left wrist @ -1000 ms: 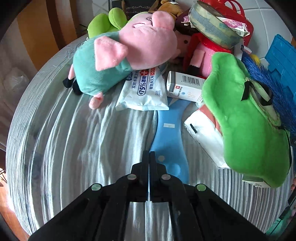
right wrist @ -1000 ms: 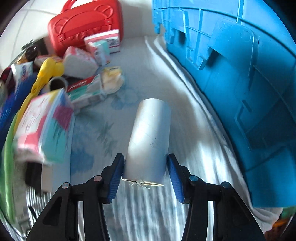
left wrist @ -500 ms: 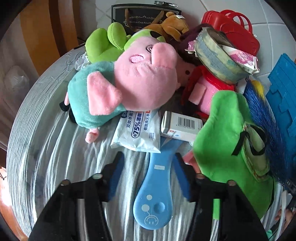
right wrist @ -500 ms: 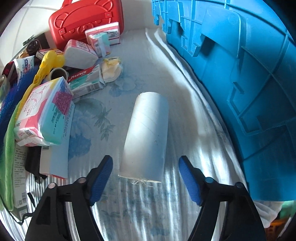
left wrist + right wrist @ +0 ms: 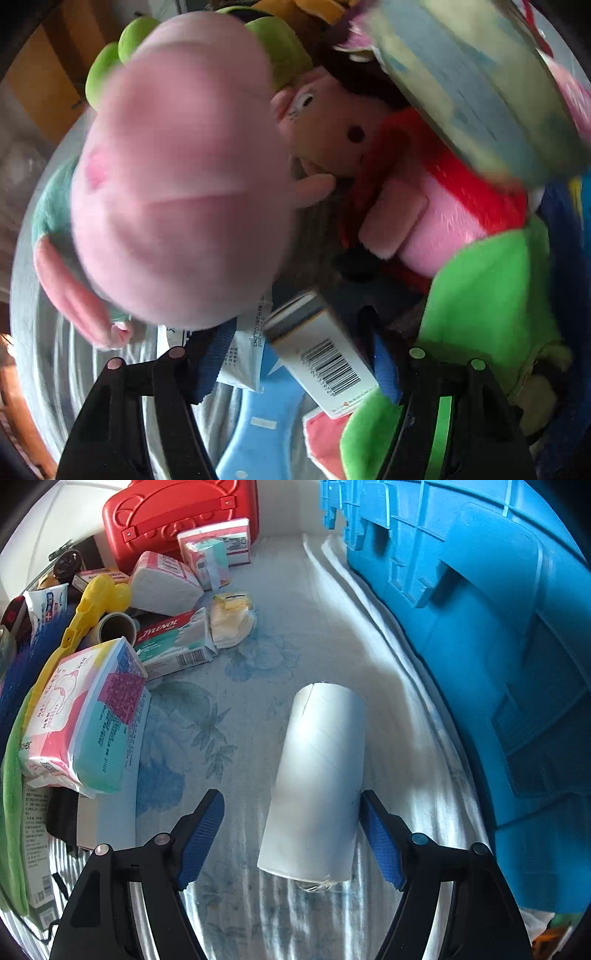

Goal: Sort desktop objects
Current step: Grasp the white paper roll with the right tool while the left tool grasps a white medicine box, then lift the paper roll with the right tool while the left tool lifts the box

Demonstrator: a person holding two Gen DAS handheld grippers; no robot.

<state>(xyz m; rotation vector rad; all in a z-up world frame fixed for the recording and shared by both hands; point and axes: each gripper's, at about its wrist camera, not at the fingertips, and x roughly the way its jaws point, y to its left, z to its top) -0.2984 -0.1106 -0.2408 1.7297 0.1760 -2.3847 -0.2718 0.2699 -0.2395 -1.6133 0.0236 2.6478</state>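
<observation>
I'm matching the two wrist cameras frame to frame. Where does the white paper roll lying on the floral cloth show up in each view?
Left wrist: not in it.
Right wrist: the white paper roll lies lower centre, between the open fingers of the right gripper, left of the blue plastic crate.
Shared landmark: the bright green plush toy, at the right in the left wrist view and, apparently the same one, on the far left edge in the right wrist view.

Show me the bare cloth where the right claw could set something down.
Bare cloth lies between the white roll and the tissue pack, and ahead toward the red case. The left edge is crowded with boxes; the blue bin walls the right.
</observation>
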